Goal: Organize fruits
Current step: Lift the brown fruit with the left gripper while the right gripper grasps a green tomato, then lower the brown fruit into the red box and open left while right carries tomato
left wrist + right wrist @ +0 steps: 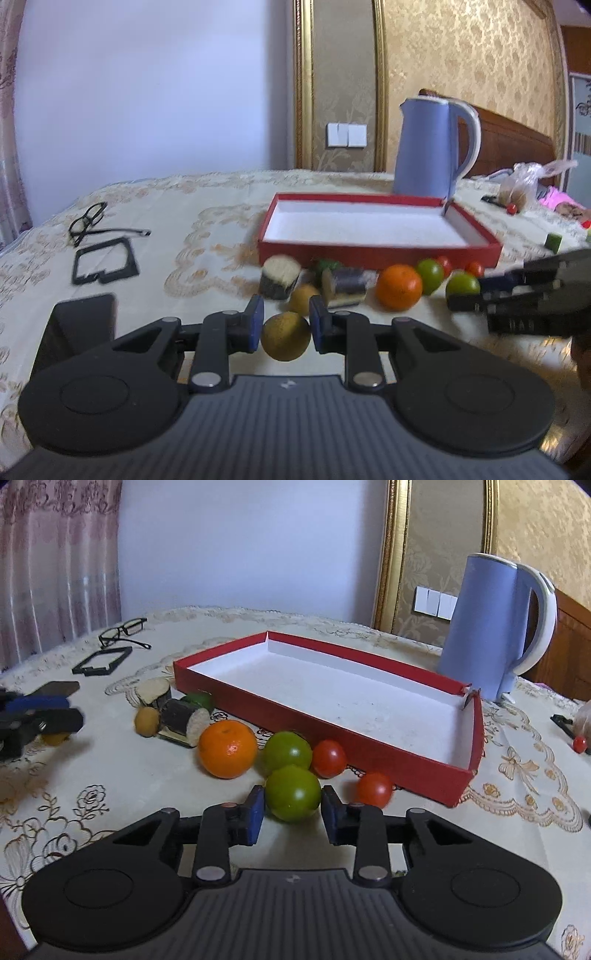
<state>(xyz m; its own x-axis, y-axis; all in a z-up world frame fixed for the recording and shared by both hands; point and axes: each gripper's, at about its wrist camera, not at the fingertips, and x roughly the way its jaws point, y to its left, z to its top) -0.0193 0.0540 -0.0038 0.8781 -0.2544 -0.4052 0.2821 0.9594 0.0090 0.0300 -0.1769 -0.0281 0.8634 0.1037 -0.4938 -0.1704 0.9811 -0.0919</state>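
— Why are both claws low over the cloth-covered bench (110, 768)?

— Each is at a fruit. The left claw (286, 330) closes on a round yellow-brown fruit (285, 336); the right claw (292, 808), jaws apart, brackets a round green fruit (292, 793).

— And the shallow red cardboard tray (388, 762)?

— Ahead of both, white-lined, nothing inside it.

Orange (227, 748), green fruits (293, 792), red tomatoes (328, 758), brownish fruits (286, 336) clustered on tabletop just before empty red tray (399, 766).
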